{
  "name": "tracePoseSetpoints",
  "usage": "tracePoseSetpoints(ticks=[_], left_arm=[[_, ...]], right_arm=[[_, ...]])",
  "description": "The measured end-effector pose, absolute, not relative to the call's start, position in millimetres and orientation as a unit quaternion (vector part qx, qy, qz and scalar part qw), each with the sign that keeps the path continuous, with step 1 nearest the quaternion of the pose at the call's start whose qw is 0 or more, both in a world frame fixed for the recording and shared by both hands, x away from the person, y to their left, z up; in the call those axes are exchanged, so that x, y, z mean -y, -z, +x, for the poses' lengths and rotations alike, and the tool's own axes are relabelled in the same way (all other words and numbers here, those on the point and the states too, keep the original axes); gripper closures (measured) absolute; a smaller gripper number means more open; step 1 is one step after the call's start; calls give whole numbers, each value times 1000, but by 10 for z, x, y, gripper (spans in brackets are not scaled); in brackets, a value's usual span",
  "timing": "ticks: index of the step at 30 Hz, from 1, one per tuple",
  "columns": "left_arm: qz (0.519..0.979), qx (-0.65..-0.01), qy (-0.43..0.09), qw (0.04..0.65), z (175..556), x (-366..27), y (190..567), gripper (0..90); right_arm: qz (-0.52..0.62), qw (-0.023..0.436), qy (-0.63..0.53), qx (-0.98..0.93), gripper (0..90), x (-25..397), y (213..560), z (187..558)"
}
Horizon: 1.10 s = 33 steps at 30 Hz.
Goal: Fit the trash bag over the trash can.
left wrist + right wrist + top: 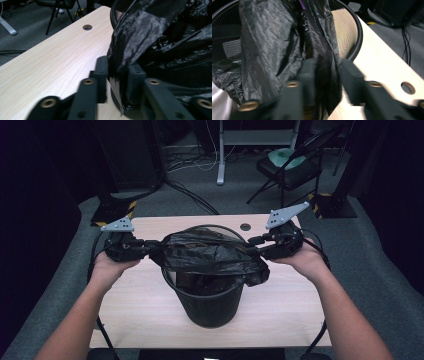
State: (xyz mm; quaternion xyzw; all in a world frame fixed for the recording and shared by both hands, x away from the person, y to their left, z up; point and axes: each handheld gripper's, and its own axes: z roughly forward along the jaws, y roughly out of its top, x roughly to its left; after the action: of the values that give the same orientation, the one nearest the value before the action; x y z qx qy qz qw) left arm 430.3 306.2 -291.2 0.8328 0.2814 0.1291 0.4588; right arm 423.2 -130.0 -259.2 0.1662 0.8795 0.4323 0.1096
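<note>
Black bin liner [210,251] stretched across the top of the black mesh wastebasket [210,305], which stands mid-desk [145,305], slightly near side. Liner mouth pulled left-right between the two grippers; part of the film sags over the basket's right rim, some bunched inside.

Left hand-held gripper [152,247]: jaws nearly closed, pinching liner edge at the basket's left rim. Left gripper view confirms it, w/ film [140,37] clamped between the pads, mesh rim just behind. Right hand-held gripper [255,241]: jaws narrowed on a fold of liner [322,65], clamped at the right rim [359,32]. The right gripper view is a bit blurred, so can't tell how many layers it has.

Step in hand, as I read it: spreading the liner mouth to seat it over the rim.

To do well:
- keep both pinches firm; thin film slips easily
- pull apart evenly so the opening clears the rim all round, not just l/r
- lower the edge outside the rim, one side first, then the other
- don't over-tension: film may tear, or light basket may tip/slide
- far rim looks uncovered; needs attention next.
</note>
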Motion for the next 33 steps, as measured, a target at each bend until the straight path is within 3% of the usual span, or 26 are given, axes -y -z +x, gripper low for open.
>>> tracePoseSetpoints(ticks=[2, 5, 13, 33], left_arm=[[835, -279, -135, 455, 4321, -3054, 2909, 847], [836, -287, -138, 446, 4381, -3028, 2924, 888], [840, -311, -134, 424, 4551, -2985, 3062, 894], [845, -316, -102, 419, 4717, -2942, 3252, 894]], right_arm=[[160, 116, -436, -878, 800, 1294, 2574, 4249], [169, 123, -437, -875, 883, 1286, 2567, 4304], [202, 146, -423, -871, 893, 1195, 2682, 4583], [242, 115, -413, -871, 894, 1093, 2965, 4915]])
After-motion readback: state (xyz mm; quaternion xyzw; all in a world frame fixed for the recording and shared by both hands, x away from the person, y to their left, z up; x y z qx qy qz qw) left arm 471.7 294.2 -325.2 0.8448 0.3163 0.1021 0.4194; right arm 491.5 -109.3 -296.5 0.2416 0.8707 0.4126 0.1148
